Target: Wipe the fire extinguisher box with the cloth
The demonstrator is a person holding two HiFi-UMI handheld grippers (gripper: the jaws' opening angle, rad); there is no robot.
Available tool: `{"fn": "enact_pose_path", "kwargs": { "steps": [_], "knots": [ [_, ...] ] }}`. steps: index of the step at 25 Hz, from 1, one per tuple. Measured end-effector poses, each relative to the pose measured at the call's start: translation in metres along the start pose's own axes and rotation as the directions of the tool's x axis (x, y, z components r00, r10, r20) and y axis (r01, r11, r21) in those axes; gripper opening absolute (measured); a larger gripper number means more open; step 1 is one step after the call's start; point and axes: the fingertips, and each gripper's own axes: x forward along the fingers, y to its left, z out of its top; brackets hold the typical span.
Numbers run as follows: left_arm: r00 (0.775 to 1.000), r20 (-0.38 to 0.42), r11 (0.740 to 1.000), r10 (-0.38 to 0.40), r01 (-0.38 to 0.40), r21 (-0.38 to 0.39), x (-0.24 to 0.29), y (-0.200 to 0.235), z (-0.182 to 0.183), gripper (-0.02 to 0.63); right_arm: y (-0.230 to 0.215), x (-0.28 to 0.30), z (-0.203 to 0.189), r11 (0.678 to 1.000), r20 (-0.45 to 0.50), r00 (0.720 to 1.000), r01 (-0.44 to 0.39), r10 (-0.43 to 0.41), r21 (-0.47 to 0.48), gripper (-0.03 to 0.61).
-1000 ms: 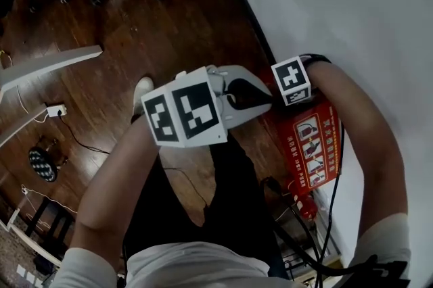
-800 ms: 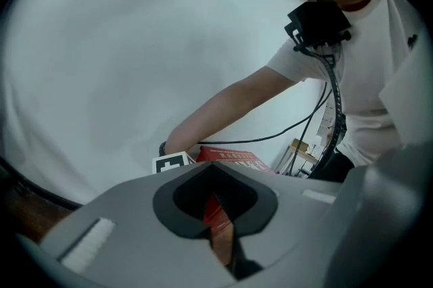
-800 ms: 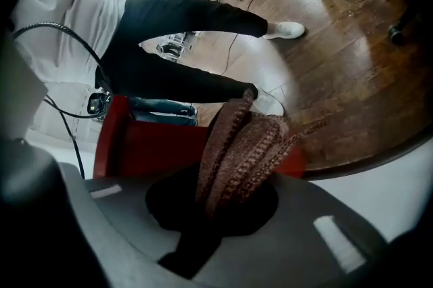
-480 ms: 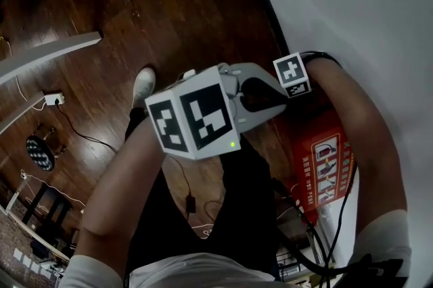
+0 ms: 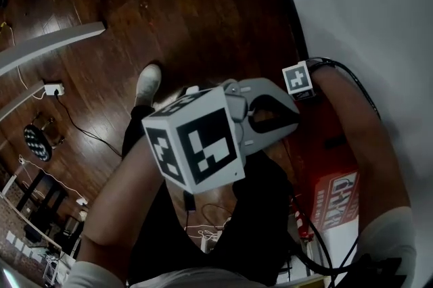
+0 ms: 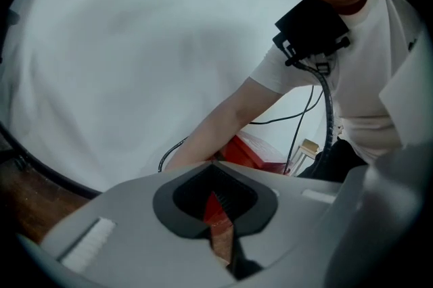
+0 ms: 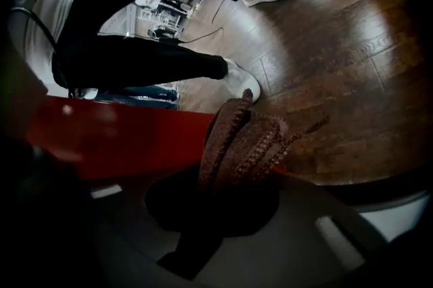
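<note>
Evidently my right gripper (image 7: 226, 175) had its jaws clamped on the bunched brown cloth (image 7: 247, 134), right at the red fire extinguisher box (image 7: 128, 134) by the white wall (image 5: 379, 3). My left gripper (image 6: 220, 216) hovered nearby, jaws drawn together on nothing.

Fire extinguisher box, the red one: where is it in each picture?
Head view: the fire extinguisher box is lower right, by the white wall.
Left gripper view: box small, centre, behind the forearm.
Right gripper view: box left-middle, beside the cloth.
Shared landmark: the wooden floor.
</note>
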Motion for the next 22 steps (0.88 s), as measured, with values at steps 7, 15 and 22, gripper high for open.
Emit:
{"fn": "enact_pose_path", "kwargs": {
  "steps": [7, 15, 22],
  "knots": [
    [0.998, 0.036, 0.998, 0.045, -0.044, -0.044, -0.004, 0.018, -0.032, -0.002, -0.042, 0.044, -0.004, 1.000, -0.109, 0.994, 0.016, -0.018, -0.021, 0.044],
    [0.997, 0.043, 0.996, 0.058, -0.055, -0.067, -0.016, 0.033, -0.051, -0.002, -0.062, 0.059, 0.005, 0.999, -0.086, 0.996, 0.016, -0.012, 0.043, 0.044],
    [0.999, 0.044, 0.998, 0.032, -0.029, -0.054, -0.030, 0.020, -0.033, -0.002, -0.046, 0.017, 0.028, 0.994, 0.030, 0.995, 0.092, -0.094, 0.054, 0.045]
  ]
}}
